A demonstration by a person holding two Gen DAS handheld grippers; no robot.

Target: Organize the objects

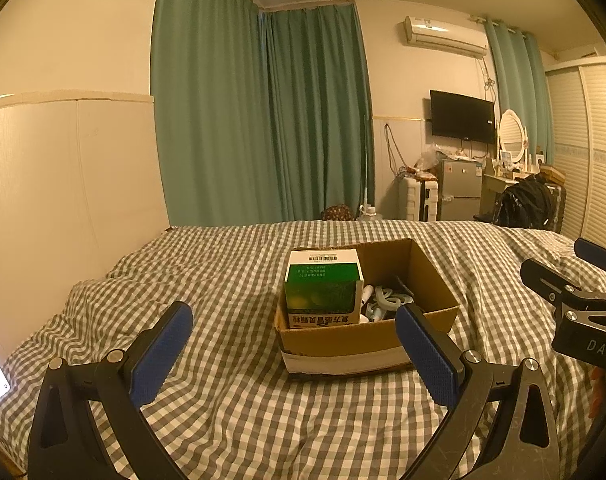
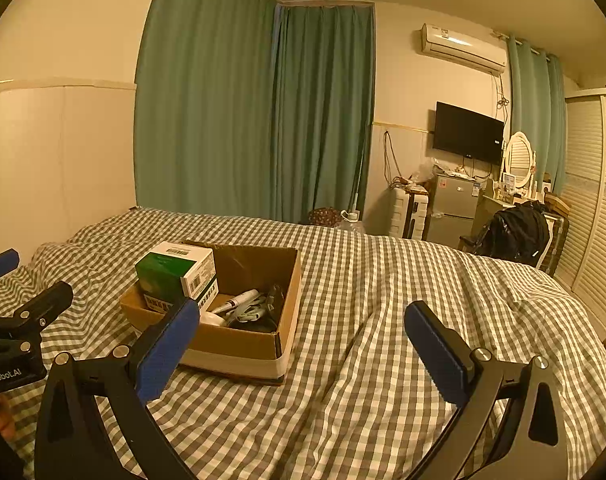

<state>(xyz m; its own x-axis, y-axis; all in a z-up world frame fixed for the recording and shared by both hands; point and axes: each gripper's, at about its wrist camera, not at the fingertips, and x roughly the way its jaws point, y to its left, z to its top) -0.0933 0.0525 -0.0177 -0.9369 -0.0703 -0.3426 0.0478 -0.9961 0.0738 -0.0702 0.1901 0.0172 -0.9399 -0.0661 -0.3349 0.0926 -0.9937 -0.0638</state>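
Left wrist view: we hold both tools, left tool (image 1: 293, 344) and right tool (image 2: 301, 340), released and empty above the bed (image 1: 231, 400); the green carton (image 1: 323, 288) stands tall in the cardboard box (image 1: 367, 340) mid-bed and may topple if nudged.

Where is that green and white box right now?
The green and white box stands in the left end of the cardboard box on the checked bed cover, ahead of both open grippers.
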